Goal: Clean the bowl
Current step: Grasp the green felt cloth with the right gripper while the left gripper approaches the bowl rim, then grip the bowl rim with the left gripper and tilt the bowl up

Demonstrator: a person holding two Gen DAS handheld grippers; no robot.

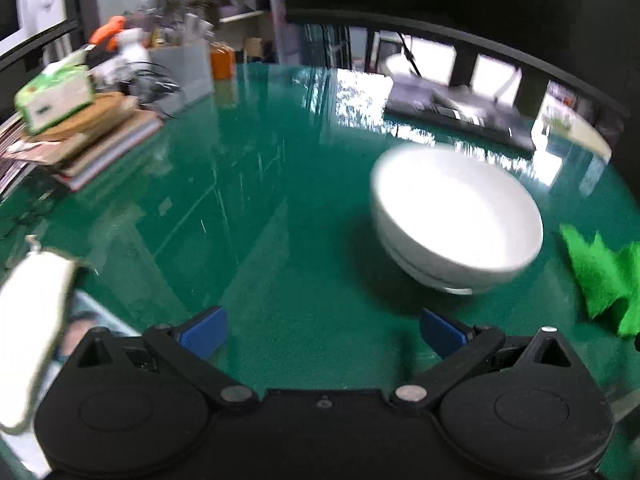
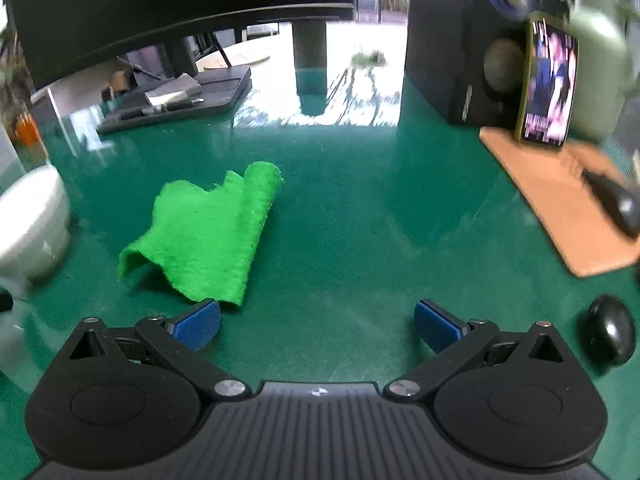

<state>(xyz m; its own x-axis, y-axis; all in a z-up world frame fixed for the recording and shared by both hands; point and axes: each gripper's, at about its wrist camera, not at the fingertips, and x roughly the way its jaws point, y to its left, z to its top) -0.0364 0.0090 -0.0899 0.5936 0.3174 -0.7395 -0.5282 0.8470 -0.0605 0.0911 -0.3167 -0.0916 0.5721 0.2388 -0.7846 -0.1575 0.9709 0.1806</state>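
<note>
The glossy green bench (image 1: 280,216) carries everything here. Toward its far edge sits a plain white bowl (image 1: 456,216), upright on a low foot, smooth, deep and round, with nothing visible inside (glare washes out the interior). Just beside it lies a bright green cloth (image 2: 208,232), one edge rolled over. The left hand-held gripper (image 1: 322,332) and right hand-held gripper (image 2: 316,326) both have fingers spread apart, holding nothing.
</note>
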